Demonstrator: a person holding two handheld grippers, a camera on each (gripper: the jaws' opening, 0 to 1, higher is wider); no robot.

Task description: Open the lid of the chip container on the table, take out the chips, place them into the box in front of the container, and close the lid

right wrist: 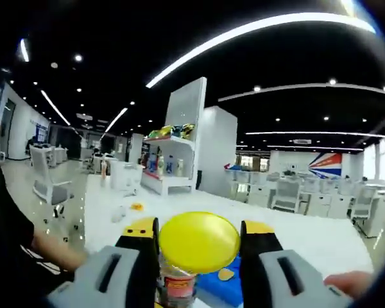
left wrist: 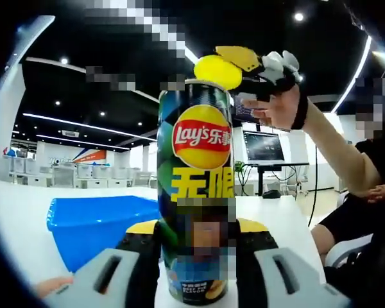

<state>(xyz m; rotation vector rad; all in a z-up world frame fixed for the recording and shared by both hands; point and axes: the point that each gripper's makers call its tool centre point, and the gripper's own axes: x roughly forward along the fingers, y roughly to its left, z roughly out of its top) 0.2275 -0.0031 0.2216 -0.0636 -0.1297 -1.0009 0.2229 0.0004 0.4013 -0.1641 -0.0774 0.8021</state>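
Yellow-tipped jaws of your left gripper (left wrist: 192, 240) are clamped around the lower half of the chip can (left wrist: 196, 192), which stands upright on the white table (left wrist: 19, 212). Your right gripper (right wrist: 199, 247) pinches the yellow lid (right wrist: 199, 242) by its rim at the can's top. That lid looks thin and springy, so peel from the edge. The can is likely light and slick and dents easily; squeeze gently. Chips will be brittle. Just beside the can lies the blue box (left wrist: 93, 224).
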